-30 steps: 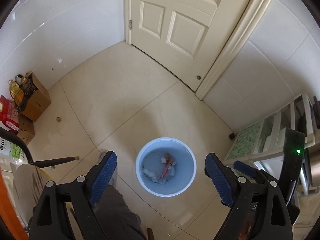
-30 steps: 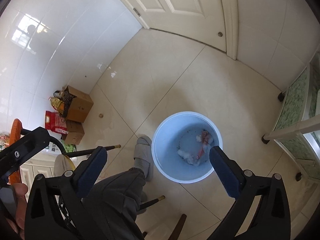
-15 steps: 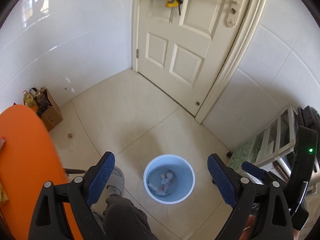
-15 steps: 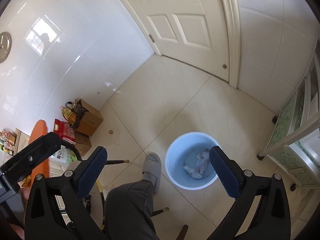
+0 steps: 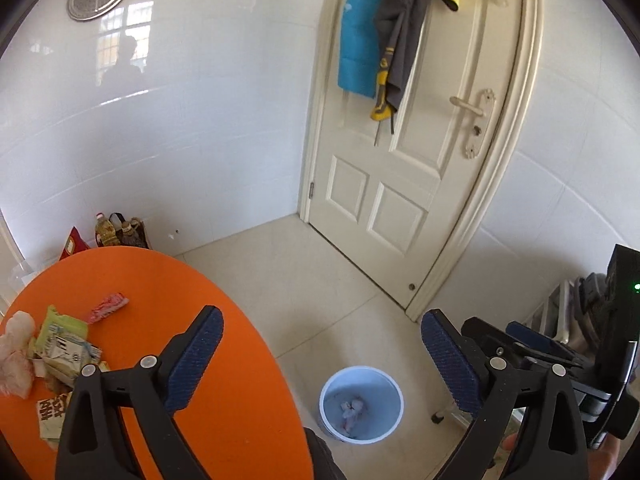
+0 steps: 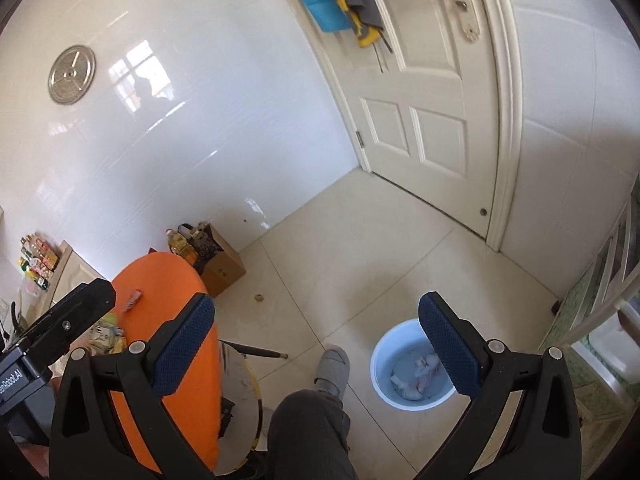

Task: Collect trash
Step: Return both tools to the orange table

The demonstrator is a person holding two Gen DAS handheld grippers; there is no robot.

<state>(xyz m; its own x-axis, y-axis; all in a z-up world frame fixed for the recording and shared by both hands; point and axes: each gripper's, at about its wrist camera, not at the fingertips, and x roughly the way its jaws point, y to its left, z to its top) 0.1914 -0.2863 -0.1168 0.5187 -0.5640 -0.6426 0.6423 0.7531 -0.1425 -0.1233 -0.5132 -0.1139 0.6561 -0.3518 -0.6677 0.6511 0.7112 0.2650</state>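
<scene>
A light blue bin (image 5: 361,405) stands on the floor with crumpled white and pink scraps inside; it also shows in the right wrist view (image 6: 408,364). A pile of wrappers (image 5: 60,350), a pink wrapper (image 5: 108,307) and a crumpled tissue (image 5: 16,354) lie on the round orange table (image 5: 224,380). My left gripper (image 5: 322,362) is open and empty, high above the bin and the table's edge. My right gripper (image 6: 316,344) is open and empty, above the floor between table (image 6: 168,280) and bin.
A white door (image 5: 404,140) with hanging clothes stands ahead. A cardboard box (image 6: 222,266) with bottles sits by the wall. A white shelf unit (image 6: 600,300) is at the right. My leg and grey slipper (image 6: 331,368) are beside the bin. A stool (image 6: 240,384) stands under the table.
Both grippers have risen and tilted up from over the bin. The bin looks smaller and lower now, and the orange table with the wrappers has come into view at the left.
</scene>
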